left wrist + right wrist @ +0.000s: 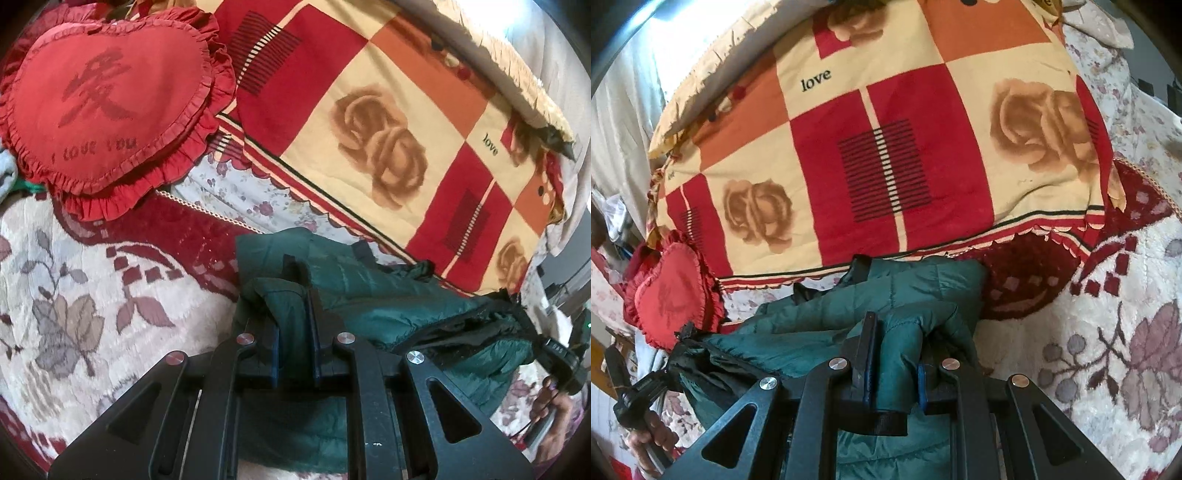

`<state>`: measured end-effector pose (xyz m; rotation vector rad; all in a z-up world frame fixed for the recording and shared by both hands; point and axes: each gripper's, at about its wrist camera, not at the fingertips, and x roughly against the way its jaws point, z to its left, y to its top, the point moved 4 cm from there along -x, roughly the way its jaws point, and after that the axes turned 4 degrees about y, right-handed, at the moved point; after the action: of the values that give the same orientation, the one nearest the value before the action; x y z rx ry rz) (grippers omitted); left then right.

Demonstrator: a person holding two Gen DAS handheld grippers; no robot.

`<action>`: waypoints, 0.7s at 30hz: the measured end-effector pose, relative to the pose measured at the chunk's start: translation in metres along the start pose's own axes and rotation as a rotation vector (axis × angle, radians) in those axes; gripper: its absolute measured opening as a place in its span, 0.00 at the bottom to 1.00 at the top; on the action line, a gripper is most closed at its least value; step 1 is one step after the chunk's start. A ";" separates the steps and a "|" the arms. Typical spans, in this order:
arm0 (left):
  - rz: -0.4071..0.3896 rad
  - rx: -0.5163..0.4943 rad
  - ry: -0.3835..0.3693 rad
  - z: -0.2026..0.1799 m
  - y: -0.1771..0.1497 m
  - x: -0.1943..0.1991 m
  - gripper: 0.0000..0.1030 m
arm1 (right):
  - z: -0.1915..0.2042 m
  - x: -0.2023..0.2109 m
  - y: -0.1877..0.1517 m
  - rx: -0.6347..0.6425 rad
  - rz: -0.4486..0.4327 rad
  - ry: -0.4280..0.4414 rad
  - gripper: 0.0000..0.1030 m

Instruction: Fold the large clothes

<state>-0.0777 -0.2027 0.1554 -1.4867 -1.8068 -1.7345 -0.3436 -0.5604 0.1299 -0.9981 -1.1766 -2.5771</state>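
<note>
Both of your tools are clamped on the green puffer jacket (369,295). The left tool (295,295) has a fold of the quilted fabric pinched tight between its pads, and the right tool (897,354) grips a similar bunched edge, so neither stands apart.

The jacket lies on the bed, on the cream and maroon flowered bedspread (92,295), just in front of the folded red, orange and cream checked quilt (388,129). A red heart-shaped cushion (107,110) sits to the far left in your left view, clear of the garment.

What the next move turns on is this: the jacket's long axis runs across, from one tool to the other, roughly parallel to the near edge of the checked quilt. From the left tool the bulk spreads away to the right; from the right tool it spreads to the left. Each hand holds its own end, so neither is nearer the middle.

The span between the tools looks rumpled and slack, probably already doubled over, though the fisheye views make the layers hard to read. Judging by that, you will want to keep both ends level as you lay the fold down.
</note>
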 end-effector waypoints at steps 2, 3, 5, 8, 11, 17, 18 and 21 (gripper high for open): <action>0.001 -0.005 0.011 0.000 0.003 -0.007 0.11 | 0.000 -0.006 0.003 0.006 0.001 -0.015 0.15; 0.003 -0.005 0.017 0.000 0.005 -0.011 0.11 | 0.000 -0.010 0.005 0.009 0.001 -0.024 0.15; 0.007 -0.008 0.030 0.001 0.007 -0.019 0.11 | 0.000 -0.017 0.008 0.013 0.002 -0.038 0.15; 0.013 -0.010 0.049 0.002 0.011 -0.033 0.11 | -0.003 -0.032 0.013 0.007 0.008 -0.060 0.15; 0.015 -0.005 0.061 0.003 0.015 -0.046 0.11 | -0.007 -0.047 0.017 -0.003 0.010 -0.077 0.15; 0.027 -0.008 0.096 0.003 0.017 -0.074 0.11 | -0.017 -0.082 0.017 -0.001 0.024 -0.126 0.15; 0.028 -0.011 0.101 0.003 0.017 -0.077 0.12 | -0.019 -0.086 0.017 -0.002 0.026 -0.128 0.15; 0.031 -0.020 0.114 0.003 0.016 -0.086 0.12 | -0.024 -0.097 0.015 -0.001 0.038 -0.137 0.15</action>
<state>-0.0247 -0.2455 0.1009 -1.3853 -1.7054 -1.7893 -0.2757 -0.6013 0.0675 -1.2023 -1.1745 -2.5153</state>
